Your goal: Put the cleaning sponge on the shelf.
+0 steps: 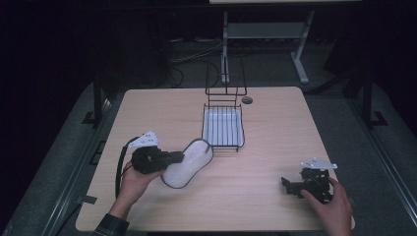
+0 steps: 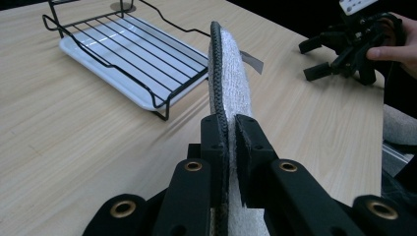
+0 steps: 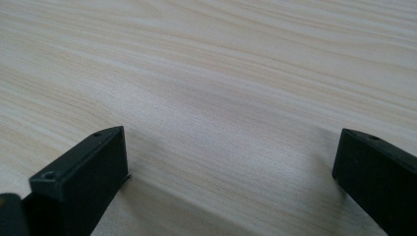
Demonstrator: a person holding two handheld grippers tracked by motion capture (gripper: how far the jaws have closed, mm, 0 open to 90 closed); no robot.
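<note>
L gripper (image 2: 227, 130) jaws squeezed on white pad (image 1: 188, 162), held on edge, near-left of rack (image 1: 223, 127). R gripper (image 3: 231, 167) jaws wide, nothing in, resting on surface (image 1: 265, 196). Pad picked up; prob. rack next, not in yet.

White pad's (image 2: 231, 73) lower end between the fingers (image 2: 215, 142)

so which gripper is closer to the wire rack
Left. The left gripper holds the white pad just beside the wire rack; the right gripper rests open, far off near the table's front right corner.
</note>
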